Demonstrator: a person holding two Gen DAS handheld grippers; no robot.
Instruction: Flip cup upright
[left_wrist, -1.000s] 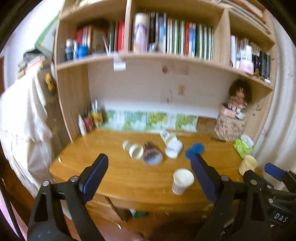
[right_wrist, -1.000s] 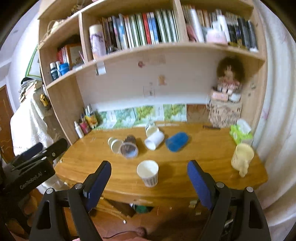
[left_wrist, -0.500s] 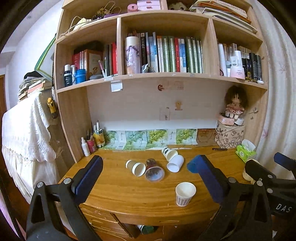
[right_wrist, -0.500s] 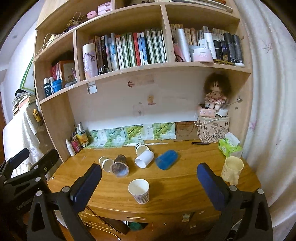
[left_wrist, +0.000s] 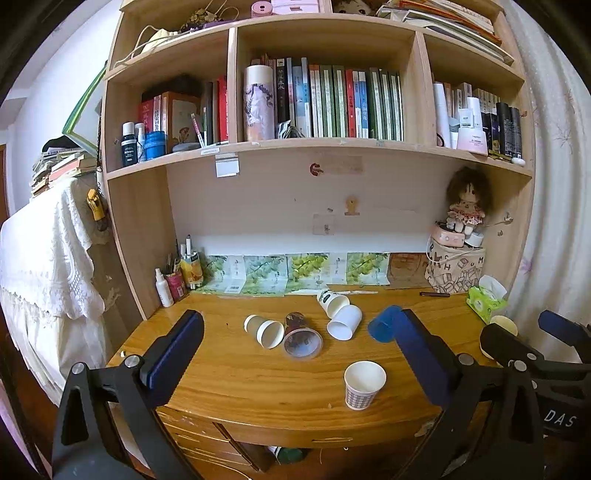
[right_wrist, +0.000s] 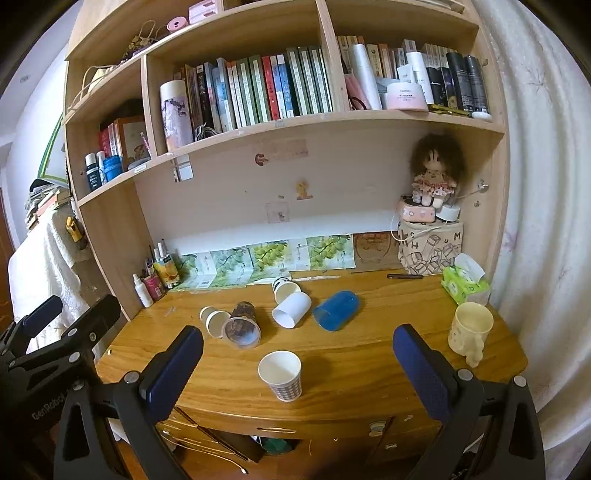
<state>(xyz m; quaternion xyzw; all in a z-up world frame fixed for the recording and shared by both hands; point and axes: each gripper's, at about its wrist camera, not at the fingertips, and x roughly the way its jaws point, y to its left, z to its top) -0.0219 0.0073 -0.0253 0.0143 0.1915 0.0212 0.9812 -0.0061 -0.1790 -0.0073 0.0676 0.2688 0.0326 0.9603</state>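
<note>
A white paper cup (left_wrist: 364, 384) (right_wrist: 280, 374) stands upright near the desk's front edge. Behind it several cups lie on their sides: a small paper cup (left_wrist: 263, 330) (right_wrist: 213, 320), a clear patterned cup (left_wrist: 301, 335) (right_wrist: 242, 325), two white paper cups (left_wrist: 341, 319) (right_wrist: 290, 302) and a blue plastic cup (left_wrist: 384, 326) (right_wrist: 337, 309). My left gripper (left_wrist: 299, 354) is open and empty, held back in front of the desk. My right gripper (right_wrist: 295, 363) is open and empty too, also short of the desk edge.
A cream mug (right_wrist: 470, 330) stands upright at the desk's right end by a green tissue pack (right_wrist: 463, 282). Bottles and pens (right_wrist: 155, 277) crowd the back left corner. A doll on a box (right_wrist: 432, 236) sits back right. Bookshelves (right_wrist: 258, 122) hang above the wooden desk (right_wrist: 369, 362).
Both grippers have drawn back and risen away from the desk, so the cups look smaller and lower and more of the shelves shows. No cup has moved.
</note>
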